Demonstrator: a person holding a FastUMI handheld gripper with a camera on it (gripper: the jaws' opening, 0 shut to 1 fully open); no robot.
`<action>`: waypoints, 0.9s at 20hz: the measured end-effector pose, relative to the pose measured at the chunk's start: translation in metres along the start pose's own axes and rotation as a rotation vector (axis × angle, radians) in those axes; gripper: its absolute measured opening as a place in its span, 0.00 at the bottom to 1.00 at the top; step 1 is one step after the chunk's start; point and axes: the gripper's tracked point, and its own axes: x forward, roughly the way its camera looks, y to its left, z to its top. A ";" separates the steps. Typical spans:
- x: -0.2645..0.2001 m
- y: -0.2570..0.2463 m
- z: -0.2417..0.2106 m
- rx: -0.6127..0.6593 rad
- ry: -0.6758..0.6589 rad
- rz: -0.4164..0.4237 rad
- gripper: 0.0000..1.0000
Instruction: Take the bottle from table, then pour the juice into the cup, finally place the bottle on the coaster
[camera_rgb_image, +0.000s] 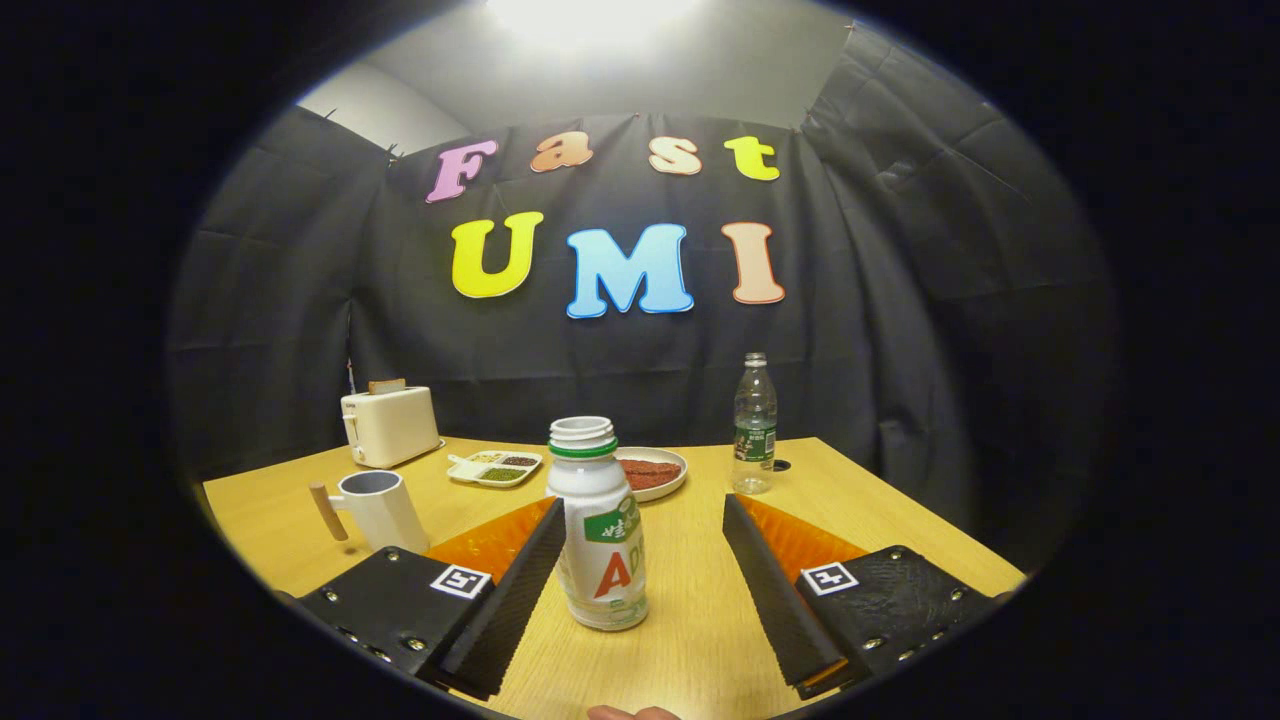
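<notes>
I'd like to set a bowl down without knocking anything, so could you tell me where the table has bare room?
The open claw straddles the juice bottle. The table is bare beside the water bottle, away from the plate, and in front of the toaster behind the cup. The snack tray and plate crowd the middle.

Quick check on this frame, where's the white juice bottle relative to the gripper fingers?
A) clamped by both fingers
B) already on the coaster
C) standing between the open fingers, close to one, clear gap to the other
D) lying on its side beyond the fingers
C. The bottle stands upright on the table between the open fingers of the gripper, near one finger with a clear gap to the other.
</notes>
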 end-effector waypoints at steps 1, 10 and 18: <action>0.004 0.004 -0.004 -0.003 0.003 0.004 0.97; 0.038 0.039 -0.028 -0.011 0.032 0.024 0.97; 0.077 0.037 -0.043 -0.021 0.044 -0.007 0.98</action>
